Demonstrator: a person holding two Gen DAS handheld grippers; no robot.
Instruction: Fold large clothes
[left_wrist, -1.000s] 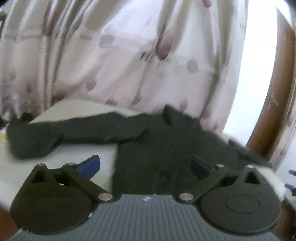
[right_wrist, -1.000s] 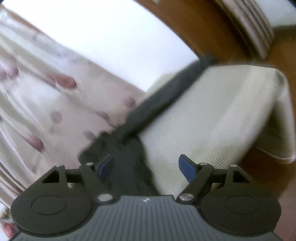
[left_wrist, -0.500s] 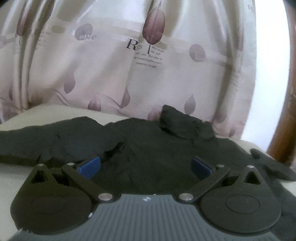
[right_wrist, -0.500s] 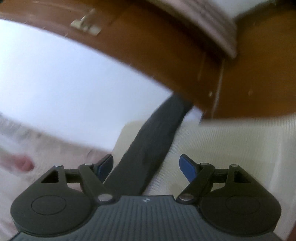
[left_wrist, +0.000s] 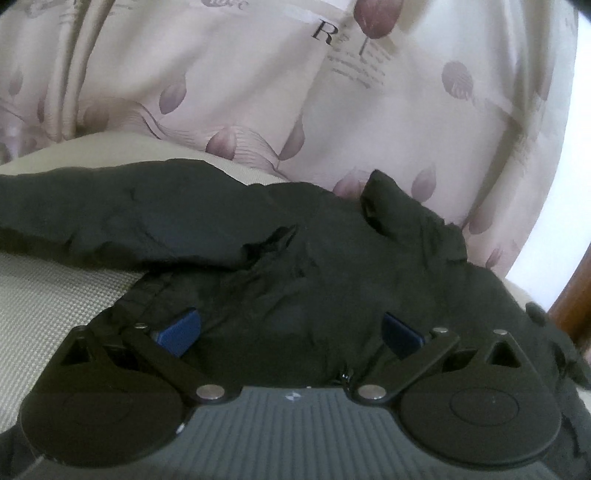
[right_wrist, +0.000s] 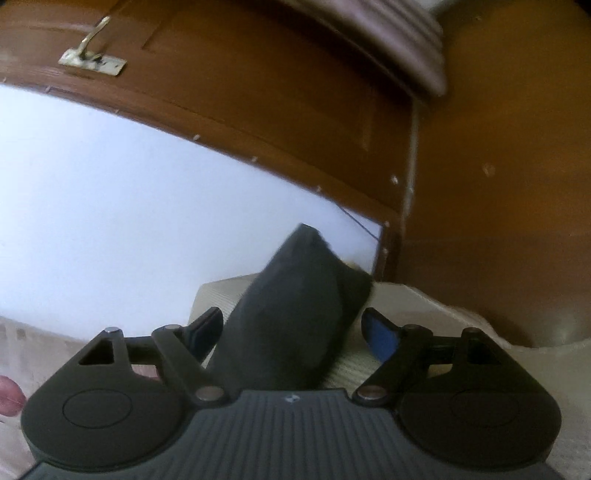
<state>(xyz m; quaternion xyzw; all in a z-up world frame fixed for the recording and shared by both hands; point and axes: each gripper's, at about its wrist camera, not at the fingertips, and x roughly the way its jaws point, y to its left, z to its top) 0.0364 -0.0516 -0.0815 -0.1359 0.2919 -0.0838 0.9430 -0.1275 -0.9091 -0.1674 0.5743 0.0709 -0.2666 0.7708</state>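
Garment: a black jacket (left_wrist: 295, 258) lies spread on a cream-covered desk (left_wrist: 55, 288), one sleeve (left_wrist: 110, 218) stretched off to the left, the collar poking up toward the curtain (left_wrist: 258, 92).
Left gripper (left_wrist: 291, 332): low over the jacket's body, jaws wide with nothing between them — the blue pads sit just above the dark cloth.
Right gripper (right_wrist: 291, 332): jaws wide as well, set either side of the other sleeve (right_wrist: 295, 302), which runs away from the camera toward the window (right_wrist: 129, 203); neither pad looks to be pressing it.
Step in hand: by my reading, taking hold of the jacket before the first fold, not yet started.
Doing it well: pinch a single clean edge on each side, not a bunched wad; the cloth looks slippery and puffy, so a shallow grip may slide out. Bring the sleeve in flat across the body.
Left view only: the whole body of the jacket, its wrinkles, the zip near the gripper's base, and the left sleeve.
Right view only: the end of the right sleeve near the desk's far edge, and the brown wooden frame (right_wrist: 258, 92) behind — close enough to mind when swinging.
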